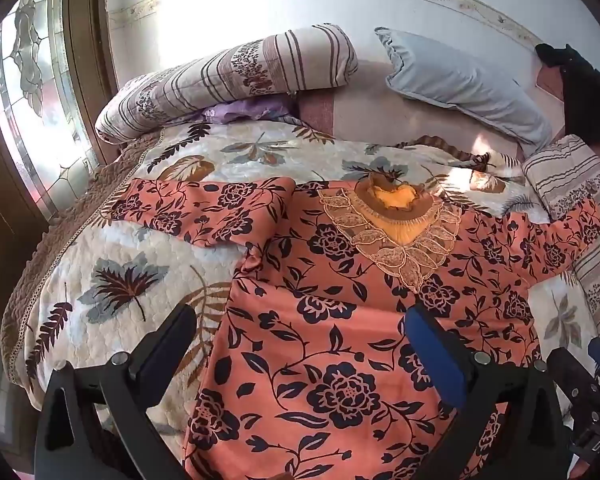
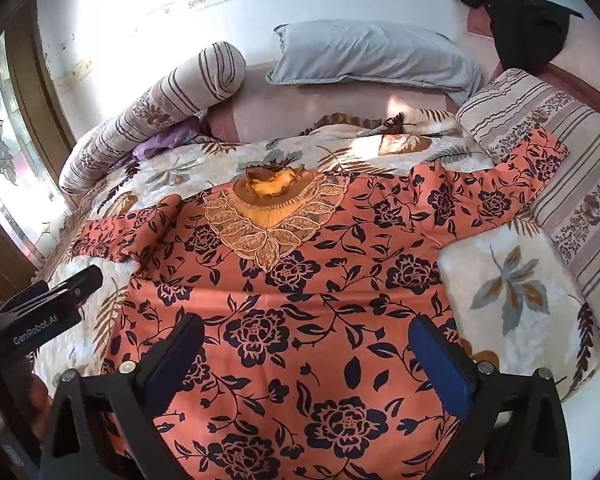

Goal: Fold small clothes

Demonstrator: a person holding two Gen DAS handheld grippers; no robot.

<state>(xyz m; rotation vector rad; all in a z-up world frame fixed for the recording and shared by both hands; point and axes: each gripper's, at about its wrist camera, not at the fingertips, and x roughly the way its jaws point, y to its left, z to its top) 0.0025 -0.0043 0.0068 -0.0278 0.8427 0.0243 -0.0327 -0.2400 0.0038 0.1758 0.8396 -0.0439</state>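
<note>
An orange top with dark flowers [image 1: 340, 320] [image 2: 300, 300] lies spread flat on the bed, front up, its lace neckline [image 1: 396, 216] [image 2: 272, 216] away from me and both sleeves stretched out sideways. My left gripper [image 1: 300, 328] is open and empty, hovering over the top's left lower body. My right gripper [image 2: 306, 336] is open and empty over the middle of the lower body. The left gripper also shows at the left edge of the right wrist view [image 2: 52, 304], and the right gripper at the right edge of the left wrist view [image 1: 596, 368].
The top lies on a cream leaf-print quilt [image 1: 112, 272] [image 2: 512, 280]. A striped rolled blanket [image 1: 228, 80] [image 2: 160, 108], a grey pillow [image 1: 468, 88] [image 2: 372, 56] and a striped cushion [image 2: 552, 152] lie at the far side. A dark cloth [image 2: 528, 24] hangs at the back right. A window [image 1: 32, 92] is at left.
</note>
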